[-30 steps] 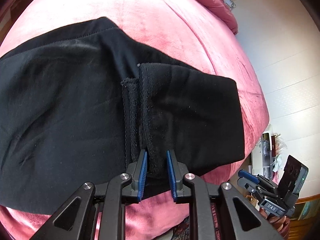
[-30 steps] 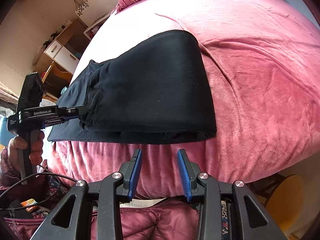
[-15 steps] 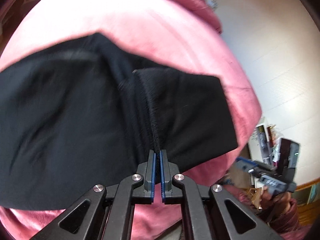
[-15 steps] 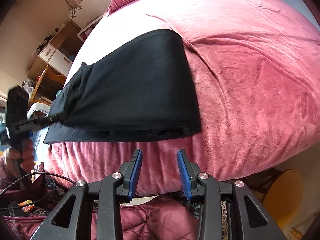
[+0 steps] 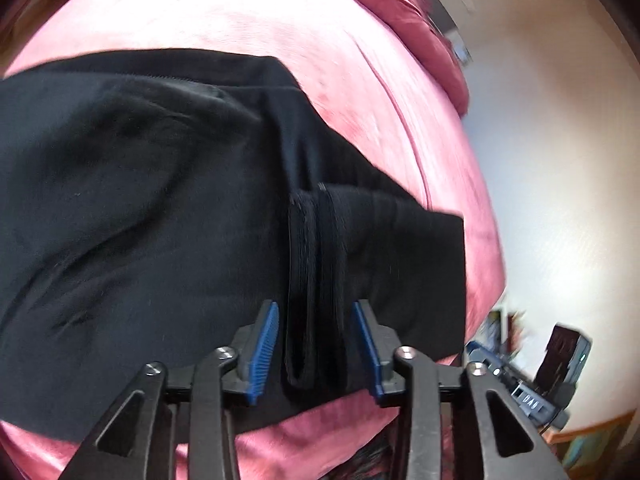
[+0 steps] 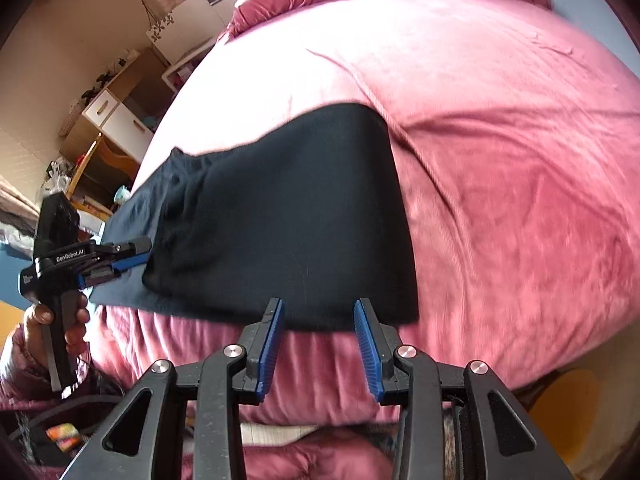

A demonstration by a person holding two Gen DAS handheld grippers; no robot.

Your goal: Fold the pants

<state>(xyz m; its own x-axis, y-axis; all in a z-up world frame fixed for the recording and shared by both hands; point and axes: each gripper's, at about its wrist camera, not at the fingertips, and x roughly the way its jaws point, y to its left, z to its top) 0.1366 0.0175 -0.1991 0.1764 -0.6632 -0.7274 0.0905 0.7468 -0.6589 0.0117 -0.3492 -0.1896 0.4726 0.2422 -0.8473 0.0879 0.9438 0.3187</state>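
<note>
Left gripper (image 5: 314,344): jaws parted, having just been opening, with the stacked hem edges (image 5: 316,280) of the black pants (image 5: 140,220) standing between the blue pads but no longer pinched; the pads appear clear of the cloth on both sides, though motion blur in the left wrist view makes the near contact hard to judge. Right gripper (image 6: 319,344): jaws partly open and empty, poised just short of the near edge of the pants (image 6: 288,216), over the side of the pink bed (image 6: 500,200).

Position of the garment: it lies flat on the bed directly ahead of both grippers. Ahead of the right gripper lies a doubled, smooth-topped panel with a straight folded edge at its right. To the left of that gripper, a single lower layer (image 6: 132,216) projects beyond the upper one, beside the left gripper (image 6: 132,258) held in the person's hand (image 6: 60,320).

Progress, as judged from this arrangement: the legs appear already laid one upon the other and brought over once lengthwise, the hems just set down. Remaining: probably one further fold to shorten the long panel, and squaring of the projecting lower layer and the wrinkles ahead and left of the left gripper.
</note>
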